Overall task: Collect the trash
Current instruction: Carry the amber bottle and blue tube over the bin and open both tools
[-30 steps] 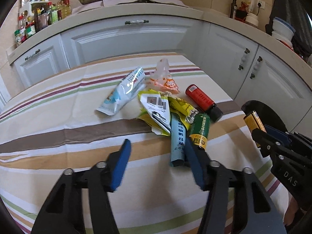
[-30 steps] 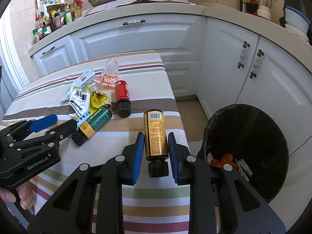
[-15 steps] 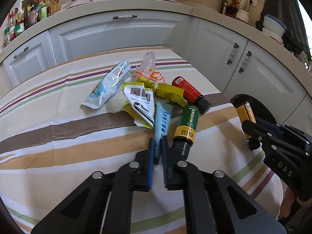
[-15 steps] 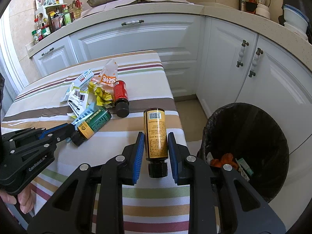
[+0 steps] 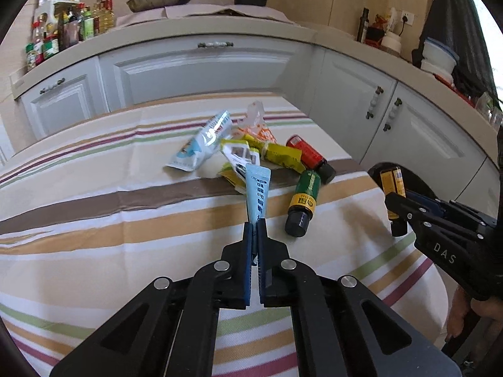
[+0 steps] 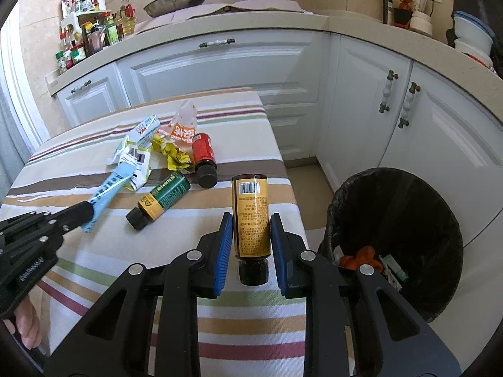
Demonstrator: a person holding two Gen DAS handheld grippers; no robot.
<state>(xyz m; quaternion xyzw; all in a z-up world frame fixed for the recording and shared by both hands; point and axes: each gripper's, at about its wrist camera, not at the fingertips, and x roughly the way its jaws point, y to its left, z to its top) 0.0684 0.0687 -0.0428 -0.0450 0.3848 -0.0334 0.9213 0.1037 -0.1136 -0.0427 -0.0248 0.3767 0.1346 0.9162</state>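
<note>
Left tool (image 5: 254, 227): clenched on the near end of a light-blue sachet (image 5: 258, 188), which stands up and forward from the jaws, its far end above the litter pile. In the right wrist view the same sachet (image 6: 103, 193) slants clear of the striped tabletop (image 6: 251, 314). Judged very light, thin and limp; an end grip will let it flop, so a pinch deeper along its length would be safer if it slips.

Pile on the tabletop, left to right in the left wrist view:
- White-and-blue pouch (image 5: 201, 147), flat, soft; take by an edge.
- Printed wrapper (image 5: 242, 160) over yellow crumpled wrappers (image 5: 279, 155); light, springy, likely to snag together.
- Orange-and-clear bag (image 5: 256, 125) behind them.
- Green bottle (image 5: 303, 201), lying on its side, black cap toward the camera; rigid, round, liable to roll. Grip across the body.
- Red bottle (image 5: 309, 157), lying just beyond, same remarks.

Right tool (image 6: 251, 242): grasping an amber bottle (image 6: 251, 220) across its labelled body, cap toward the camera, barcode end pointing away. Stiff, smooth label; judged moderately slippery, held near mid-length.

Bin (image 6: 440, 207): black-lined, on the floor to the right of the tabletop, some rubbish already inside. Both held items are yet to go in.
</note>
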